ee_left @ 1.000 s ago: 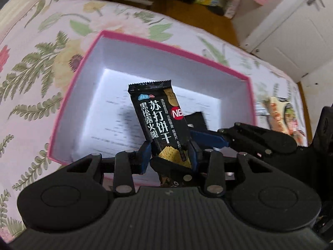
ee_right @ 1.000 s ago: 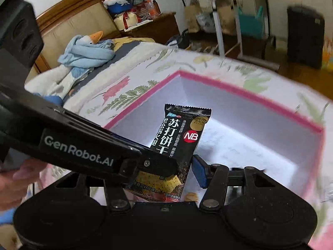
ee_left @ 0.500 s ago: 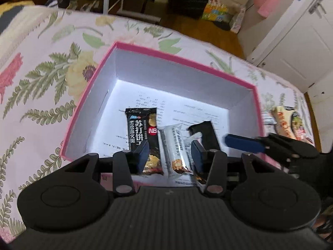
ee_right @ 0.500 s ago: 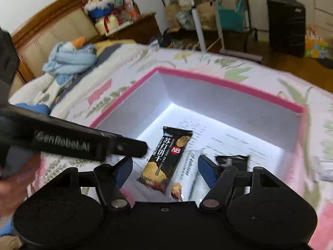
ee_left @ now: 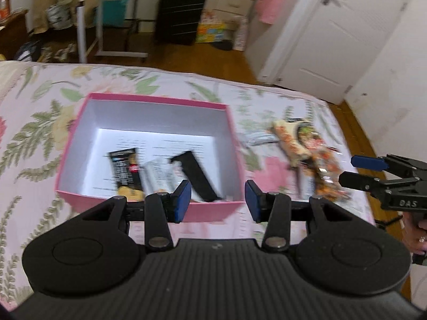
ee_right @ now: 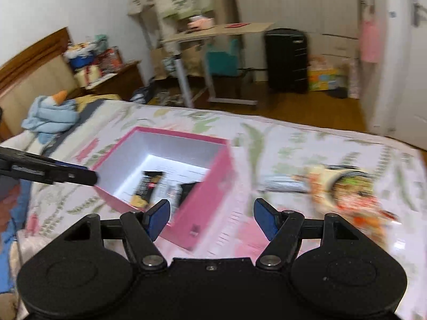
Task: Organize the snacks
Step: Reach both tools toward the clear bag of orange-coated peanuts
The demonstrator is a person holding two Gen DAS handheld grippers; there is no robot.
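A pink box with a white inside sits on the floral bed. In it lie a black cracker packet, a silver packet and another black packet. A pile of loose snack packets lies on the bed to the right of the box. My left gripper is open and empty above the box's near wall. My right gripper is open and empty, raised above the box's right corner; it also shows in the left wrist view.
The floral bedspread surrounds the box. Beyond the bed's far edge are a wood floor, a rolling table, a black cabinet and a white door. A blue cloth bundle lies near the headboard.
My left gripper let go of the black cracker packet, which now lies in the box. Both grippers have opened wider, risen and pulled back toward the right.
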